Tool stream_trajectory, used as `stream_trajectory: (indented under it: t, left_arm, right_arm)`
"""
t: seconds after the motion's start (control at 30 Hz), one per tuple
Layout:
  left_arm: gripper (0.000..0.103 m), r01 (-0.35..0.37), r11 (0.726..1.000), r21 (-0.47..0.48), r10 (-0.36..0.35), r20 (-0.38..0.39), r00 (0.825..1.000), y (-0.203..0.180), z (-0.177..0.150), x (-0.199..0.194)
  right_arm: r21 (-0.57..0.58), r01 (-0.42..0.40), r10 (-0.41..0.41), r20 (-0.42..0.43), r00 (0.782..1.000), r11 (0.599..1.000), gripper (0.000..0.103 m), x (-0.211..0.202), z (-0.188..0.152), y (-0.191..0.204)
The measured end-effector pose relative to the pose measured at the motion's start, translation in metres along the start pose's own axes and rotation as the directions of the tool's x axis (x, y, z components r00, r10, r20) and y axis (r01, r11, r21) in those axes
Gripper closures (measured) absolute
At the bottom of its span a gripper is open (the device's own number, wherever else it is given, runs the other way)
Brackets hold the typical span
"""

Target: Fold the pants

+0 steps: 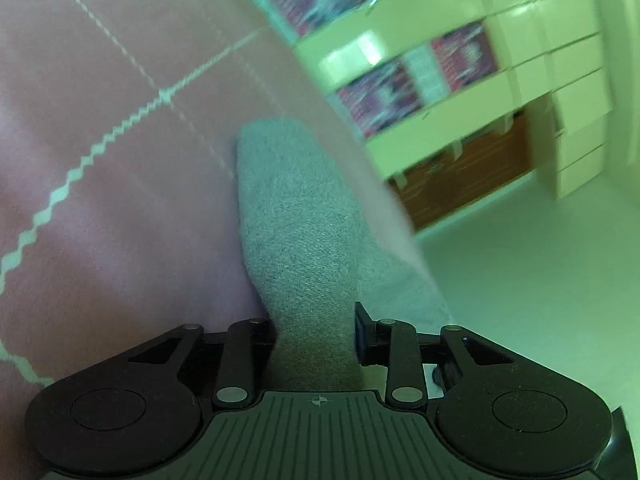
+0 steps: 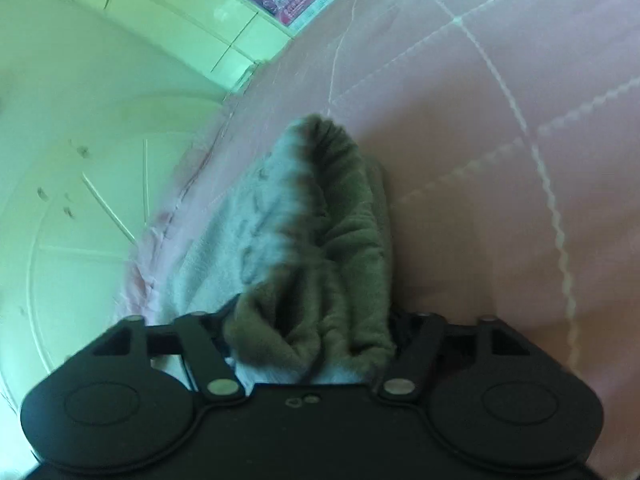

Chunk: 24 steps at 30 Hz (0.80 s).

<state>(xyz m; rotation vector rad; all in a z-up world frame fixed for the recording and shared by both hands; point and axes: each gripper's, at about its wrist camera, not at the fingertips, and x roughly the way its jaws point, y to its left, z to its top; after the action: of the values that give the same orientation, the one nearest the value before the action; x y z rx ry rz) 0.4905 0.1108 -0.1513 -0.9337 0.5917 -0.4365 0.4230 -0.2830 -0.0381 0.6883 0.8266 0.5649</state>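
Grey fleece pants (image 1: 296, 224) lie on a pink quilted bed (image 1: 120, 200), close to its edge. From the left wrist view, the left hand-held gripper (image 1: 316, 344) has a strip of the grey cloth running between its jaws, which sit close together with the cloth pinched between them. That strip stretches away over the quilt, and past it the bed edge drops off to a pale floor (image 1: 520, 280) with a shelf unit (image 1: 460, 80) behind. From the right wrist view, the right hand-held gripper (image 2: 312, 344) has a thick bunched wad of the pants (image 2: 332, 240) between jaws that stand fairly wide; the wad fills the gap, so I think it is gripped. Some paler cloth spreads to the left of the wad, near the bed edge, and the floor (image 2: 80, 200) is just beyond it. Both pictures are a bit blurry, so I think the pants are being carried across for a fold. To do this well, both grippers should go along together and keep the cloth flat and tight between them, then lay it down with the edges lined up. It is safer to move inward, over the big open part of the quilt (image 2: 500, 160), because the cloth could slip off the side by the floor.
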Motion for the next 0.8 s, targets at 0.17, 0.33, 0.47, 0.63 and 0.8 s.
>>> stream_trajectory:
  t: [0.17,0.33,0.47,0.63,0.8]
  left_arm:
    - [0.055,-0.001,1.0,0.003,0.001,-0.025,1.0,-0.006,0.014,-0.002]
    - [0.0,-0.007,0.993,0.117,-0.001,0.066,0.998,-0.028,0.017,-0.052]
    - [0.0,-0.158,0.972,0.172,0.141,0.105,0.984,-0.03,0.008,-0.107]
    - [0.0,-0.35,0.926,0.142,0.323,0.183,0.929,-0.027,-0.015,-0.183]
    - [0.0,-0.482,0.858,0.176,0.434,0.252,0.865,-0.05,-0.048,-0.24]
  right_arm:
    - [0.009,-0.048,0.048,-0.037,0.998,0.999,0.015,-0.008,0.004,0.005]
    - [0.024,0.034,-0.035,0.033,0.999,0.999,0.006,-0.068,0.001,-0.009]
    - [-0.016,0.128,-0.127,0.057,0.99,0.992,0.006,-0.118,-0.023,-0.014]
    - [0.002,0.171,-0.17,0.139,0.976,0.985,0.006,-0.169,-0.053,-0.013]
    - [-0.035,0.251,-0.235,0.239,0.942,0.967,0.006,-0.218,-0.097,0.009]
